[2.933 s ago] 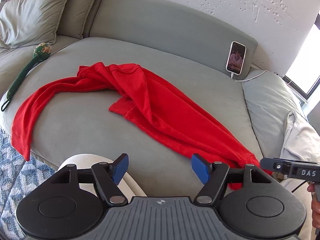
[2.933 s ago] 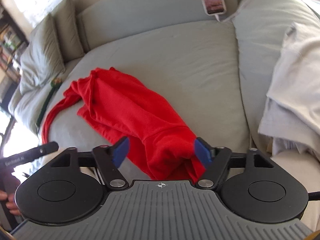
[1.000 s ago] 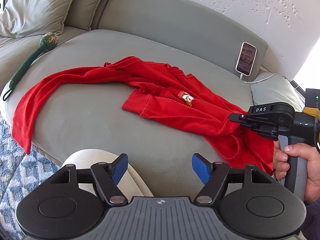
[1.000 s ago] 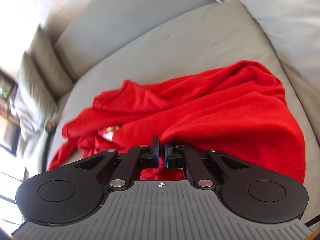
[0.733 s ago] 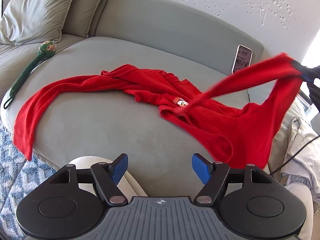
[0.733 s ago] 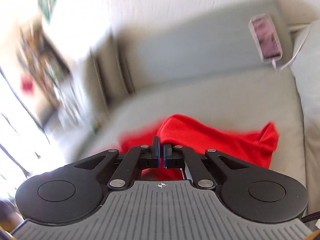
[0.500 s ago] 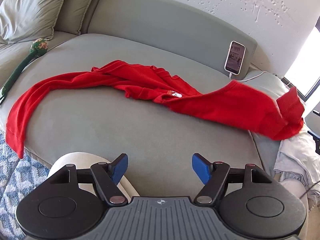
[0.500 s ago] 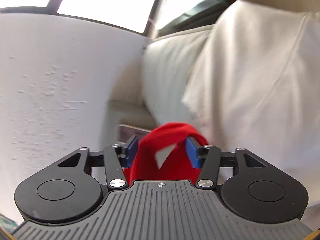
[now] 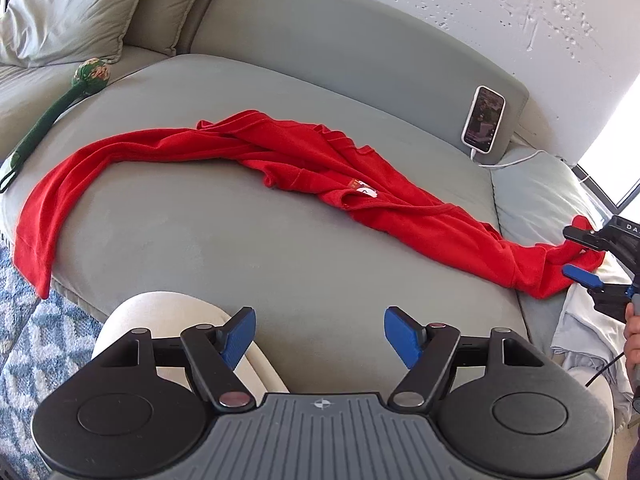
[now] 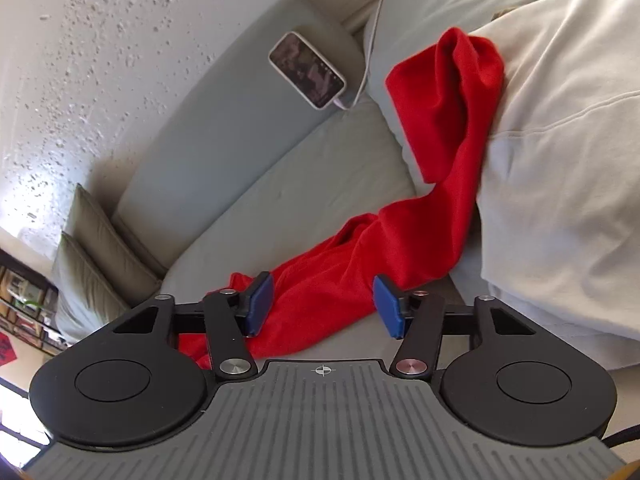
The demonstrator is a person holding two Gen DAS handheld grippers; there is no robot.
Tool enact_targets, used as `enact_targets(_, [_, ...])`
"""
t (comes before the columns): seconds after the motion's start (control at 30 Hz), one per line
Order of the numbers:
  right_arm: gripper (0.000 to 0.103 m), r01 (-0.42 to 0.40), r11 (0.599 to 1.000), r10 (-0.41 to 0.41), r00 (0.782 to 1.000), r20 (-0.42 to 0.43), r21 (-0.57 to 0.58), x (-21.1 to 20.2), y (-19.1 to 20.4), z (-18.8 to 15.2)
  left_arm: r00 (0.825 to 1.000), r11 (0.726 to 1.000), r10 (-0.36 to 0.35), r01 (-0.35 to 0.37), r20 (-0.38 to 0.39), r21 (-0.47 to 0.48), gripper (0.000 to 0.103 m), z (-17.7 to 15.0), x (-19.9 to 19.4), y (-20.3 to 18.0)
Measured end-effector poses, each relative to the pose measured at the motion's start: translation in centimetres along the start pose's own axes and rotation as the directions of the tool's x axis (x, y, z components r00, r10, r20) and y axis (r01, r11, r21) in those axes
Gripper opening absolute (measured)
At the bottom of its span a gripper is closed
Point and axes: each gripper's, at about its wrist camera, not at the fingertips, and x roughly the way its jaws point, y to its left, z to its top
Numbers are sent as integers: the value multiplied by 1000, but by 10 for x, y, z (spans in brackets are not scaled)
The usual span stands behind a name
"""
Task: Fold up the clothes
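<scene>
A red garment [image 9: 304,160] lies stretched in a long band across the grey sofa seat [image 9: 224,248], one end hanging over the left edge. Its other end [image 10: 440,92] rests against a pale cushion and the white clothes at the right. My right gripper [image 10: 322,308] is open, and the red cloth lies loose under and between its blue pads [image 10: 388,312] without being pressed. In the left wrist view, the right gripper [image 9: 568,252] stands at the garment's right end. My left gripper [image 9: 320,336] hovers open and empty over the seat's front edge.
A phone [image 9: 482,120] on a cable leans on the sofa back. A green long-handled rattle [image 9: 90,74] lies at the left by a pillow [image 9: 68,4]. White clothes [image 9: 588,320] are piled at the right. A pale-trousered knee [image 9: 172,316] and a blue rug [image 9: 20,320] are below.
The right gripper, shut on the garment's end, swung it up and to the right, stretched the cloth along the seat, then opened and let it go. The left gripper stayed put.
</scene>
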Motion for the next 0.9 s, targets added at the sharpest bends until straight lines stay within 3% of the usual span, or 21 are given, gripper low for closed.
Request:
enact_targets(0.2, [54,-25,999,21,992,-126,-36,65,39,17,1000,1000,12,-11,13,-23,70,17,13,4])
enact_targets(0.37, [64,21,966,-59,988,-142,-257,116,81,20,1000,999,3,-3,-1,-48,70,32,31,7])
enact_targets(0.53, [63,26,1000,-22,974,-225,16,154,65,30,1000,998,-15,14,-20,-58,70,36,45,6])
enact_targets(0.57, [62,36,999,-33,975,-219,9,158,67,30,999,998,-17,15,-27,-54,70,36,48,5])
enact_targets(0.7, [62,97,960,-137,981,-136,-262,172,88,26,999,998,-18,15,-51,-62,70,33,56,6])
enact_targets(0.83, [63,56,952,-140,954,-267,-302,193,79,16,998,998,-20,16,-61,-61,70,32,58,5])
enact_targets(0.9, [61,44,924,-150,956,-252,-379,191,81,5,998,998,-15,11,-64,-62,70,31,58,5])
